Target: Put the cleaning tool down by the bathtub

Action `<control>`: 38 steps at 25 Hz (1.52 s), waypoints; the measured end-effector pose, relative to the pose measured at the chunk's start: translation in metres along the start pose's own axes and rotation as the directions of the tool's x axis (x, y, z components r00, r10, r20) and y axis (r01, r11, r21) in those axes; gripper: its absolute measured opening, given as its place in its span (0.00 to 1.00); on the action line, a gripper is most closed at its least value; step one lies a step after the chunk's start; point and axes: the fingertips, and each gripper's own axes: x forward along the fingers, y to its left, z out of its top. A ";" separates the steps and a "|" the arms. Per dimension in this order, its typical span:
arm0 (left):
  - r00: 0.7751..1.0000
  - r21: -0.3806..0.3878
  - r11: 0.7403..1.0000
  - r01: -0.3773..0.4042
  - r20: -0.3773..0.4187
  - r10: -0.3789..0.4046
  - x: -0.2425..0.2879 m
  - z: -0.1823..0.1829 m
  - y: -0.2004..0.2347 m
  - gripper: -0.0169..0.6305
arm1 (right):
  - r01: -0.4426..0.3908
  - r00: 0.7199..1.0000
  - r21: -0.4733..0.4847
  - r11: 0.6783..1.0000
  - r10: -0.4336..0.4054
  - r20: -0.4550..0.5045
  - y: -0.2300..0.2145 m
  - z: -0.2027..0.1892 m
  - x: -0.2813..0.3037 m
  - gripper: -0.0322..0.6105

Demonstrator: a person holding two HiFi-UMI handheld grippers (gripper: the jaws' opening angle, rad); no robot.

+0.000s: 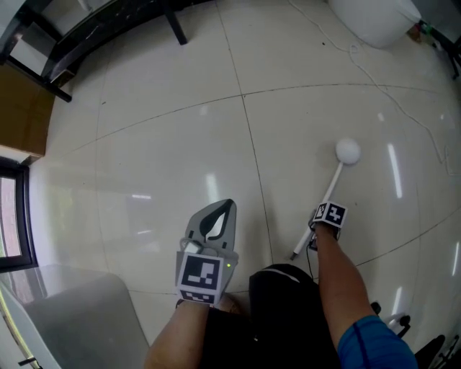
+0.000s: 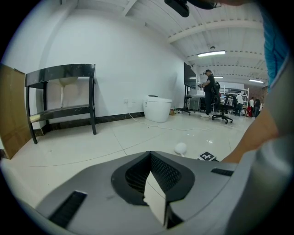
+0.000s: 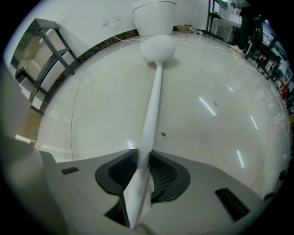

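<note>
The cleaning tool is a white stick with a round white head (image 1: 348, 151). Its head touches the tiled floor and its handle (image 3: 154, 105) slopes back to my right gripper (image 1: 326, 213). In the right gripper view the handle runs straight between the jaws of my right gripper (image 3: 140, 159), which are closed against it. The stick's tail end pokes out behind the gripper. My left gripper (image 1: 227, 206) hovers over the floor to the left, shut with nothing in it. In its own view the left gripper (image 2: 149, 156) shows its jaws meeting, with the tool's head (image 2: 180, 148) ahead on the right.
A white toilet (image 1: 374, 18) stands at the far right with a thin cable (image 1: 374, 79) trailing over the floor. A black metal stand (image 1: 72, 43) and a brown board (image 1: 21, 108) are at the far left. A pale grey smooth surface (image 1: 72, 310) lies near left. People and chairs (image 2: 216, 98) are far off.
</note>
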 end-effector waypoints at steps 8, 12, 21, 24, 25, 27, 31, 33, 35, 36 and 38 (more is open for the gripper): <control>1.000 -0.008 1.000 0.006 0.010 -0.006 -0.013 0.001 -0.005 0.02 | -0.064 0.996 0.021 0.998 0.063 0.057 0.006 -0.016 -0.007 0.21; 1.000 0.005 1.000 0.001 0.008 -0.001 -0.021 0.001 -0.003 0.02 | -0.115 0.989 0.017 0.993 0.112 0.099 0.018 -0.016 -0.021 0.21; 0.999 -0.019 1.000 0.007 0.033 -0.007 -0.023 0.012 -0.013 0.02 | -0.260 0.930 -0.003 0.965 0.252 0.266 0.033 0.024 -0.088 0.21; 0.999 -0.034 0.999 0.009 0.036 -0.008 -0.024 0.013 -0.015 0.02 | -0.285 0.899 -0.039 0.958 0.281 0.337 0.036 0.037 -0.124 0.21; 0.999 -0.043 0.999 0.007 0.036 -0.005 -0.024 0.014 -0.016 0.02 | -0.290 0.886 -0.061 0.955 0.292 0.361 0.038 0.042 -0.139 0.21; 0.999 -0.056 0.998 -0.001 0.046 0.004 -0.026 0.019 -0.019 0.02 | -0.298 0.854 -0.123 0.947 0.322 0.409 0.042 0.053 -0.173 0.21; 0.996 -0.045 0.999 0.000 0.088 0.004 -0.035 0.033 -0.022 0.02 | -0.302 0.789 -0.272 0.914 0.400 0.467 0.055 0.065 -0.236 0.21; 0.994 -0.073 0.997 -0.002 0.113 0.010 -0.039 0.038 -0.016 0.02 | -0.297 0.759 -0.344 0.891 0.439 0.481 0.065 0.072 -0.263 0.21; 0.989 -0.104 0.995 -0.015 0.146 0.030 -0.040 0.048 -0.008 0.02 | -0.288 0.730 -0.399 0.871 0.469 0.497 0.074 0.083 -0.286 0.21; 0.986 -0.117 0.993 -0.024 0.160 0.043 -0.039 0.052 -0.005 0.02 | -0.288 0.716 -0.412 0.864 0.481 0.507 0.077 0.088 -0.297 0.21; 0.981 -0.141 0.989 -0.046 0.178 0.071 -0.037 0.059 -0.004 0.02 | -0.304 0.686 -0.413 0.859 0.498 0.531 0.081 0.099 -0.319 0.21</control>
